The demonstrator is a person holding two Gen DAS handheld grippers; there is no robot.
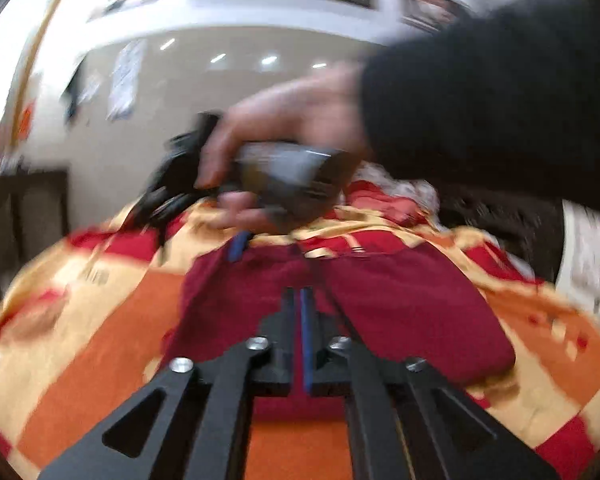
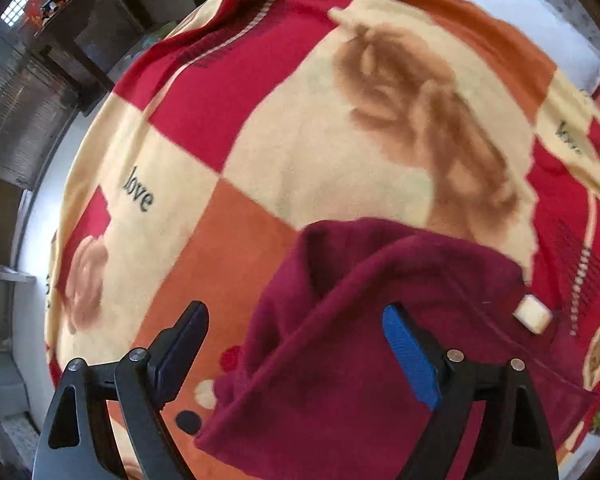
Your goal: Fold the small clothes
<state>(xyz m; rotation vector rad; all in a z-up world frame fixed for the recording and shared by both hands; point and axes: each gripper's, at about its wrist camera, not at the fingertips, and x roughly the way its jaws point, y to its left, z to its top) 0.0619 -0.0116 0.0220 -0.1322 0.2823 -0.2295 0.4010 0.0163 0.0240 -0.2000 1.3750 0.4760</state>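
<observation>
Left tongs [image 1: 299, 296] pressed together, almost level over maroon garment [image 1: 400, 304]; nothing visibly pinched. Right tongs [image 2: 296, 322] spread wide, pointing steeply down above garment's folded edge, pads clear of cloth. Garment flat on checked blanket [image 2: 260, 160], white tag [image 2: 534, 314] at side. Right hand [image 1: 284, 136] and black sleeve [image 1: 500, 92] blurred; garment's near end cut off by frame.
</observation>
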